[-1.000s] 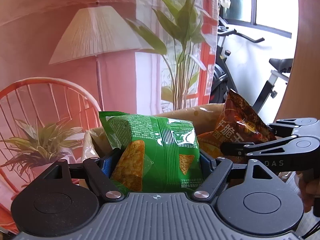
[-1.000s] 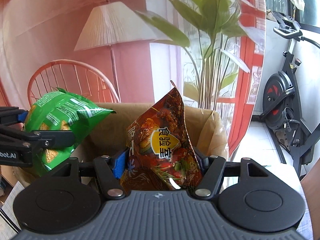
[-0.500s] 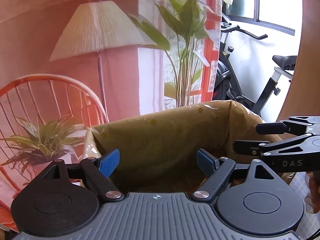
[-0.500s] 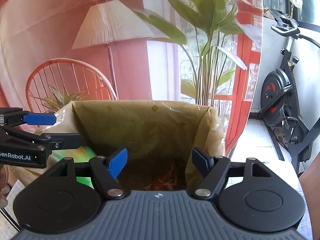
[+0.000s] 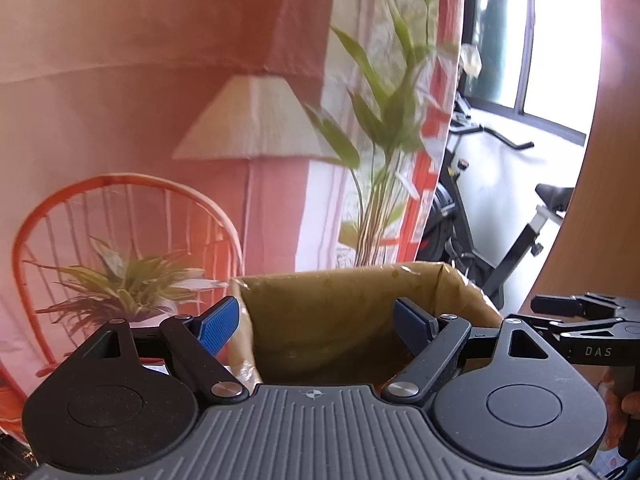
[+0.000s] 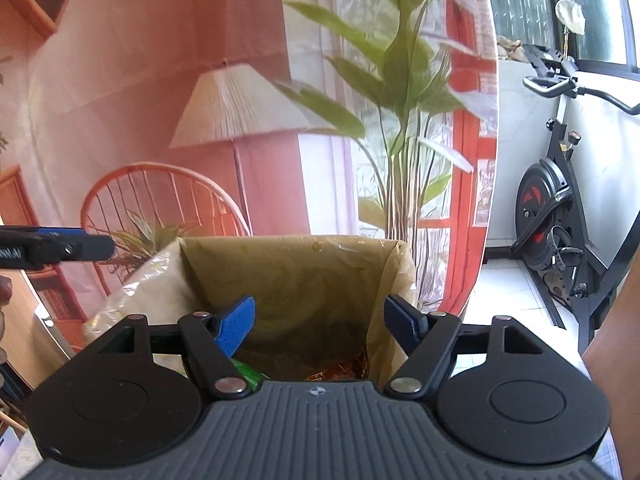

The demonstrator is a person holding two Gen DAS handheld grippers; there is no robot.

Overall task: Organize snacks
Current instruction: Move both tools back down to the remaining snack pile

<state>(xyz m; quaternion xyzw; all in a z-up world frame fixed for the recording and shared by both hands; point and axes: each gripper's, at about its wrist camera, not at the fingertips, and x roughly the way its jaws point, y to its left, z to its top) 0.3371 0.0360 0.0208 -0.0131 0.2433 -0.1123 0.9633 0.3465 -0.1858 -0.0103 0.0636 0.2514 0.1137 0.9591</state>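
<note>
Two handheld claws hover side by side in front of a brown paper bag with a clear plastic liner (image 6: 292, 280), both tilted slightly downward toward its open mouth. The left claw (image 5: 316, 322) has its blue pads spread wide with nothing between them; through the gap only the bag's inner wall shows. The right claw (image 6: 318, 320) is spread too, also empty, its pads framing the bag's opening.

Both snacks sit low inside the bag. From the right wrist view, a corner of the green snack packet (image 6: 246, 372) peeks out at the lower left of the opening, and a strip of the red-brown snack packet (image 6: 340, 370) shows at the bottom, just above the claw's body. From the left wrist view neither packet can be seen.

An exercise bike (image 6: 560, 208) stands to the right, against a printed backdrop of a lamp and plants.

Judging by this, the dropping-in step looks finished for these two packets. The next move likely calls for drawing both claws clear of the bag and seeking any remaining snacks, none of which are visible.
</note>
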